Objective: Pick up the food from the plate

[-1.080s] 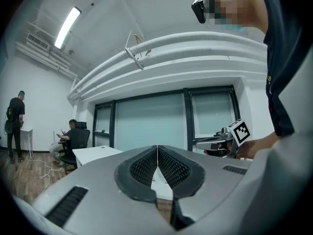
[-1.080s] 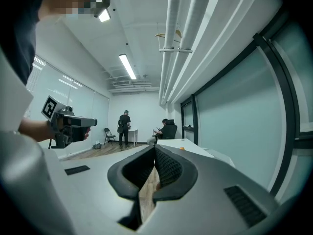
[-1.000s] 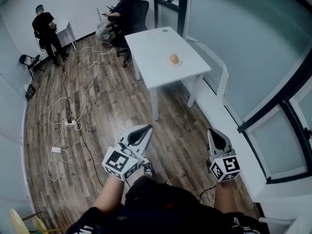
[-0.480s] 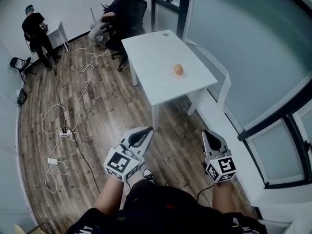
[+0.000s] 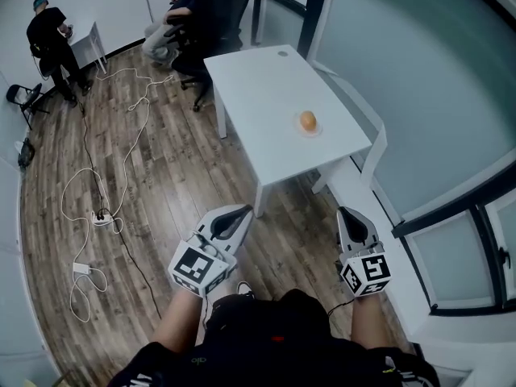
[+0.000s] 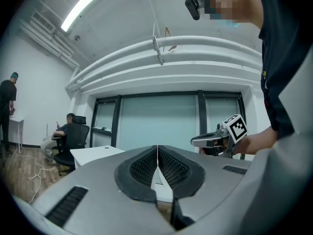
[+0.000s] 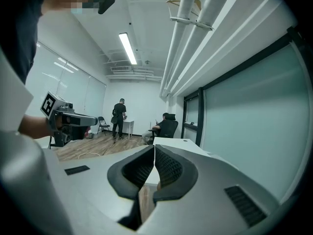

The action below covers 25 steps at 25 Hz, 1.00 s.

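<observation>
1. Meeting at their tips, the ribbed pads of the left claw point(image 6: 157, 150) are fully closed. Nothing sits between them, and the claw touches nothing.
2. The right claw point(image 7: 154, 150) is closed the same way, its pads pressed tip to tip, and it is empty.
3. The person holds both claws out side by side, apart from each other, above the wooden floor point(image 5: 161, 176). Both point toward the white worktop point(image 5: 266, 87), and both are short of its near edge.
4. The food point(image 5: 307, 120) is one small, rounded, orange-brown piece, roughly egg-shaped with a smooth surface. What kind of food it is cannot be made out from the head view.
5. It sits on a small white plate point(image 5: 310, 131) that is barely wider than the food and hard to tell from the white surface.
6. The plate lies in the worktop's near half, closer to the window-side edge than to the edge facing the open floor. It is set back from the near corners.
7. The food is well apart from both claws, ahead of them and beyond the worktop's near edge. Sideways it falls between the two claws, closer to the right claw's line than to the left's.
</observation>
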Available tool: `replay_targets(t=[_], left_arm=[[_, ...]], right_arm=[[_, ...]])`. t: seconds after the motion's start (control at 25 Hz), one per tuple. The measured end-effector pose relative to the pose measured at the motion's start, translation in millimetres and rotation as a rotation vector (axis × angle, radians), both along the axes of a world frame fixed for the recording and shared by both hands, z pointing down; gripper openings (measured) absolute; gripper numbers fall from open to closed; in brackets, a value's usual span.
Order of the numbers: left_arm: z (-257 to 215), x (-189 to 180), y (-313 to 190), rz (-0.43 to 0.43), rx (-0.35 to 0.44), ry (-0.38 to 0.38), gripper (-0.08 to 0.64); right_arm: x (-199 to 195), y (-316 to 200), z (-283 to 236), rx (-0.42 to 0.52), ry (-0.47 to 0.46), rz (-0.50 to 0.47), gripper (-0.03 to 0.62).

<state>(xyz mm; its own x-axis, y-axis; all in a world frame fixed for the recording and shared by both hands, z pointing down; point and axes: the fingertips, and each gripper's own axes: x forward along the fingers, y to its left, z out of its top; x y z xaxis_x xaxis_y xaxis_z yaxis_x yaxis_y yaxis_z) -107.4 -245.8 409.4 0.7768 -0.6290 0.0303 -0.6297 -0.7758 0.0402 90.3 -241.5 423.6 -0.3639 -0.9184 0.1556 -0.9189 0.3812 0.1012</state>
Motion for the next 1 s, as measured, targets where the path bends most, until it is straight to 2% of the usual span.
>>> replay_targets(t=[0.36,0.56,0.76,1.0], left_arm=[[16.5,-19.9,-58.9,-0.041,-0.033,-0.017,0.025],[9.6,-12.7,-105.6,-0.086,-0.006,-0.045,0.025],[7.3,15.8,-163.4,-0.133,-0.015,-0.066,0.025],[11.0,69.8,-234.0,-0.179,-0.033,-0.084,0.025]], right_arm=[[-15.8,-74.6,14.4,-0.022,-0.002,-0.033,0.025],[-11.5,-132.0,15.4,-0.011,-0.021,-0.083,0.025],[16.8,-199.2,13.8,0.001,-0.031,-0.114,0.025],[80.3,-276.8,33.0,-0.040,-0.020,-0.110,0.026]])
